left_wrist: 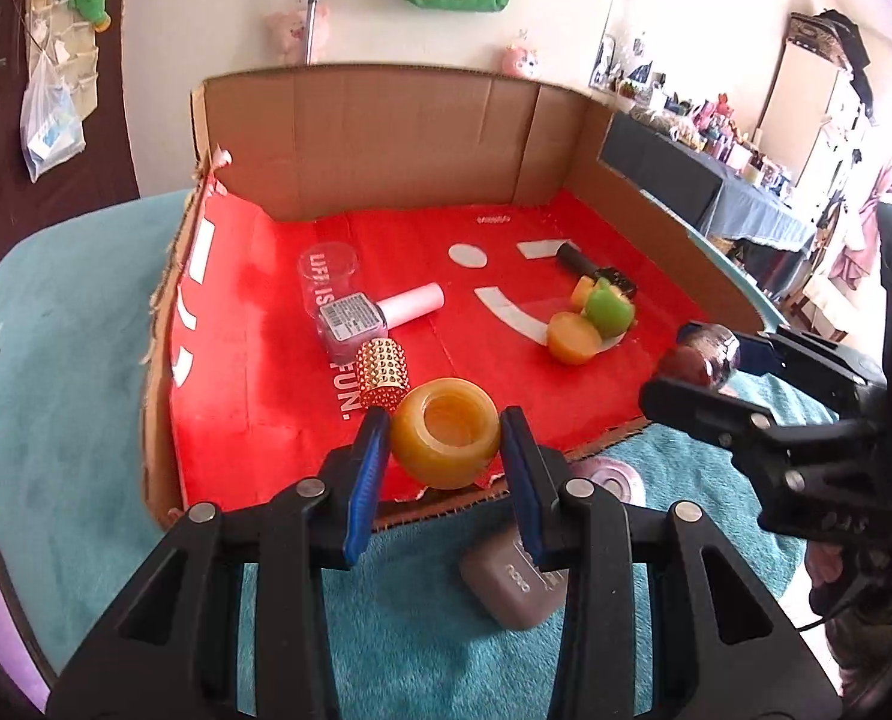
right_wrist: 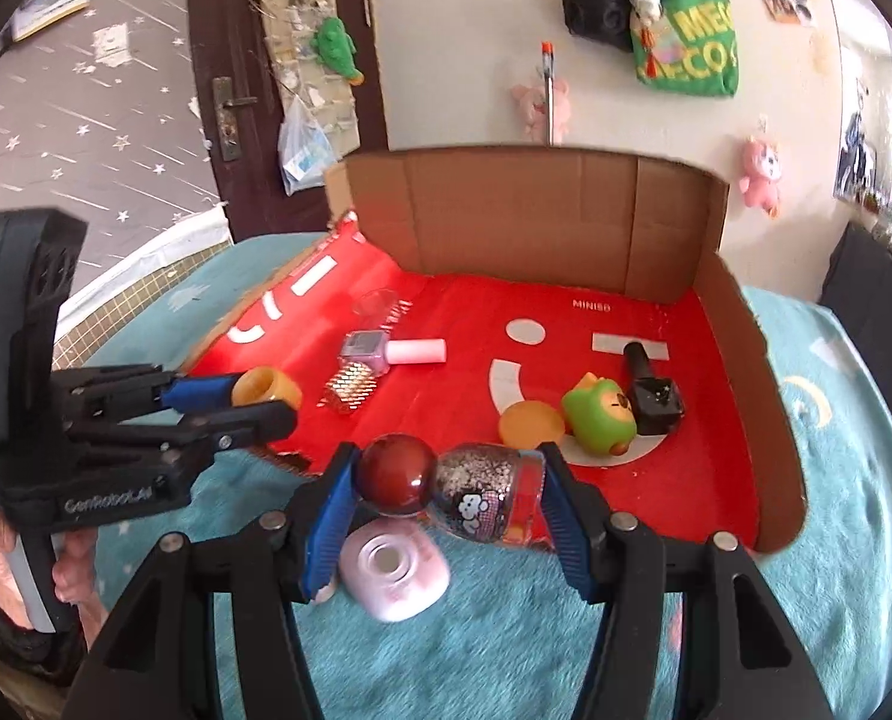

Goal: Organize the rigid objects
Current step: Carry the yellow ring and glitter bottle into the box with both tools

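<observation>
Both tongs grip cargo above our cardboard box's [left_wrist: 386,120] near edge: left gripper [left_wrist: 446,450] pinches an amber jar [left_wrist: 446,441], right gripper [right_wrist: 448,489] clamps a glittery bottle [right_wrist: 475,495] lengthwise. Several items already sit inside; a pink case [right_wrist: 395,570] and grey case [left_wrist: 511,582] remain on the blanket [left_wrist: 56,390].

You can read "MINISO" on the red floor of the box [right_wrist: 589,303]. "FUN." is there too. The clear cup [left_wrist: 326,279] says "LIFE IS". The left gripper [right_wrist: 266,399] says "GenRobot.AI". The grey case [left_wrist: 514,579] says "nano".
</observation>
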The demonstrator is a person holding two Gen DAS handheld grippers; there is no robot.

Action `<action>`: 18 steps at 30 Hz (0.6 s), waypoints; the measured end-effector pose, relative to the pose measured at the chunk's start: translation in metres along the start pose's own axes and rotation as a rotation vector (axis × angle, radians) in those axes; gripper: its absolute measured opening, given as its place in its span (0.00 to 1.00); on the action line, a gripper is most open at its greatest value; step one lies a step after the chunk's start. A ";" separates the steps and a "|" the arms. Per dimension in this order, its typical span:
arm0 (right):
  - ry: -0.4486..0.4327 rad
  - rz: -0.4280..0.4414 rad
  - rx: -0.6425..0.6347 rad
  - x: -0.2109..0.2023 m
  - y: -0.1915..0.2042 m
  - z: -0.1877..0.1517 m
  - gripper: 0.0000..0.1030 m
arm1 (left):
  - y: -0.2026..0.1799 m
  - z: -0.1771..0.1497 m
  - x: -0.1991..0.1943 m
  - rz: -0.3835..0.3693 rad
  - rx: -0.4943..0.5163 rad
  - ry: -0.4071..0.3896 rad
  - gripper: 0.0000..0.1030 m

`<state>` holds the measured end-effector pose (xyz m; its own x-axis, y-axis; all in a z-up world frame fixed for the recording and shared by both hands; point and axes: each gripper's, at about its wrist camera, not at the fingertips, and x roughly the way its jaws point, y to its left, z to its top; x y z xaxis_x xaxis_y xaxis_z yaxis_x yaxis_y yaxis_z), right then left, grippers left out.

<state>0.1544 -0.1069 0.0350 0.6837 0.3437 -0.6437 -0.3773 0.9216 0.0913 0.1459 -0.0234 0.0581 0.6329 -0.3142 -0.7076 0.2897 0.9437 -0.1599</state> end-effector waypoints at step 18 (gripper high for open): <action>0.163 -0.024 0.084 0.055 -0.030 0.002 0.59 | 0.007 0.005 0.050 -0.015 -0.034 0.112 0.35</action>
<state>0.2047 -0.1157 -0.0013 0.5789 0.2943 -0.7604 -0.3043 0.9432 0.1333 0.1828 -0.0326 0.0248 0.5440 -0.3165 -0.7771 0.2728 0.9425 -0.1929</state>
